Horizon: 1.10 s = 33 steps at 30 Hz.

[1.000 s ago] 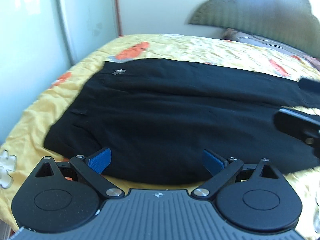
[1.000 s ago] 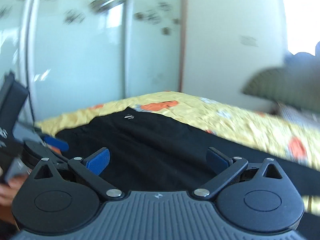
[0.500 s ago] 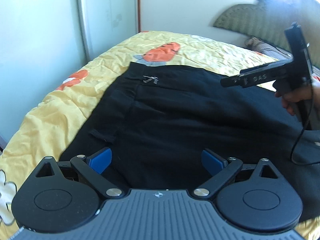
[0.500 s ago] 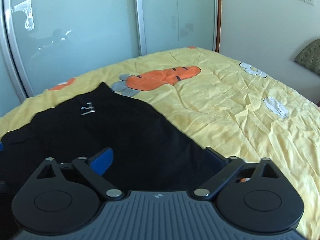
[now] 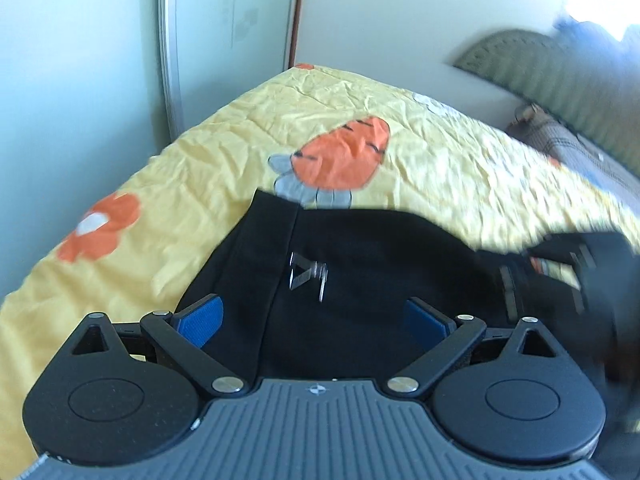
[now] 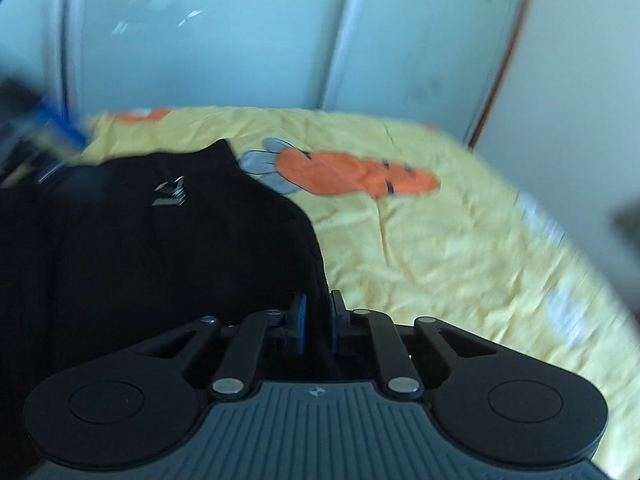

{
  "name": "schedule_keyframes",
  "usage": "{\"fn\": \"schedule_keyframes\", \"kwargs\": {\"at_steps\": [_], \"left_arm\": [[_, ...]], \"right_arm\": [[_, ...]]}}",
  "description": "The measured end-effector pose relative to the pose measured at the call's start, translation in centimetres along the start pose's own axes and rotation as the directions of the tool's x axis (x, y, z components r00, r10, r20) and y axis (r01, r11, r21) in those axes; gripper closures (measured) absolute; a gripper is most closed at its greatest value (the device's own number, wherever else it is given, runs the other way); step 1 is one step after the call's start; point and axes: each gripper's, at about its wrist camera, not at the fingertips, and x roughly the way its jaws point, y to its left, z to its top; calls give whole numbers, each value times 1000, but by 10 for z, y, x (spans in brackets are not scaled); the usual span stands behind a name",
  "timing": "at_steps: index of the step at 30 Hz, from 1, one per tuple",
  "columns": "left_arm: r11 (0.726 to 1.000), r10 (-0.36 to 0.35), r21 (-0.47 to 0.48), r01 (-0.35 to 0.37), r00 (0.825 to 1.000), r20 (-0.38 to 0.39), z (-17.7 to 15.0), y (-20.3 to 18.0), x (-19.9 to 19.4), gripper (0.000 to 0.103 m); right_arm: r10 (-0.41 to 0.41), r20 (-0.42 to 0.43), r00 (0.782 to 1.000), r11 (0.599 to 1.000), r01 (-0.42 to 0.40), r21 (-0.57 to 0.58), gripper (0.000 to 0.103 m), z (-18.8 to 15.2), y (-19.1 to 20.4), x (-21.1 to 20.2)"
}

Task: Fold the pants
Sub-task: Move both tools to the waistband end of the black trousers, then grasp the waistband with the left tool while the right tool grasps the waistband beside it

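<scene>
Black pants (image 5: 360, 264) lie flat on a yellow bedspread (image 5: 224, 160), with a small silver logo (image 5: 308, 276) near the waistband. My left gripper (image 5: 312, 316) hovers open over the waistband end, its blue pads wide apart with nothing pinched. In the right wrist view the same pants (image 6: 140, 260) fill the left half. My right gripper (image 6: 317, 318) is closing its jaws on the pants' right-hand edge, and the black cloth sits between the nearly touching pads. The right gripper (image 5: 560, 276) shows as a dark blur in the left wrist view.
The bedspread (image 6: 440, 260) carries an orange carrot print (image 6: 352, 176) beyond the pants. Pale sliding wardrobe doors (image 6: 240, 40) stand behind the bed. A green headboard (image 5: 560, 64) and a pillow (image 5: 568, 148) are at the far right. The left gripper (image 6: 48, 140) blurs at the upper left.
The right gripper's jaws went from wide open to nearly together at the pants' edge. The left gripper swept along the pants to the waistband end, still open.
</scene>
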Motion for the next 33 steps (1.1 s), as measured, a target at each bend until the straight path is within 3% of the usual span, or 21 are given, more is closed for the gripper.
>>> {"fn": "schedule_keyframes", "kwargs": {"at_steps": [3, 8, 10, 12, 14, 15, 16, 17, 18, 20, 21, 22, 23, 24, 25, 28, 30, 33], "left_arm": [[989, -72, -136, 67, 997, -36, 25, 12, 20, 8], [927, -199, -340, 157, 975, -95, 42, 29, 46, 7], [906, -226, -392, 158, 965, -134, 45, 30, 58, 12], [891, -233, -428, 152, 962, -143, 46, 29, 58, 13], [916, -204, -370, 156, 974, -94, 47, 21, 48, 11], [935, -168, -327, 136, 983, -73, 46, 16, 40, 11], [951, -133, -287, 112, 989, -57, 45, 11, 35, 11], [962, -111, -256, 96, 993, -46, 44, 8, 32, 11], [966, -107, -239, 94, 993, -43, 42, 6, 31, 11], [965, -119, -243, 103, 991, -53, 40, 7, 31, 10], [962, -125, -251, 106, 990, -62, 40, 9, 32, 10], [961, -127, -257, 106, 990, -67, 40, 10, 34, 10], [959, -126, -263, 104, 990, -69, 41, 12, 36, 10], [957, -122, -272, 99, 990, -69, 42, 15, 37, 10], [952, -120, -290, 96, 991, -66, 43, 18, 38, 10], [923, -166, -360, 140, 985, -43, 43, 29, 37, 10], [901, -217, -393, 185, 976, -38, 44, 32, 39, 8], [866, -285, -445, 230, 957, -61, 46, 34, 46, 8]], "right_arm": [[-67, 67, 995, 974, 80, -214, 96, -3, 48, -29], [-79, 121, 990, 896, 124, -427, 98, -13, 108, -54], [-62, 123, 990, 913, 106, -394, 98, -12, 108, -53], [-43, 115, 992, 960, 73, -271, 97, -4, 84, -46], [-44, 143, 989, 992, 60, -109, 91, 2, 47, -40], [-19, 132, 991, 1000, 18, 5, 72, 5, 20, -32], [39, 104, 994, 992, -51, 118, 37, 7, -5, -21], [84, 104, 991, 969, -105, 222, 23, 5, -27, -9], [126, 113, 985, 935, -157, 318, 18, 2, -47, 3], [192, 98, 976, 877, -216, 429, 20, -5, -73, 29], [208, 67, 976, 865, -215, 453, 32, -8, -79, 41], [218, 34, 975, 863, -209, 461, 54, -10, -81, 51], [203, 49, 978, 870, -203, 448, 58, -13, -79, 52], [232, 59, 971, 865, -234, 444, 84, -15, -77, 52], [233, 66, 970, 873, -239, 424, 94, -14, -72, 48], [86, 74, 994, 987, -95, 131, 98, -7, -16, 10], [47, 110, 993, 998, -41, -56, 98, -5, 24, -18], [-4, 148, 989, 964, 43, -263, 98, -8, 73, -42]]}}
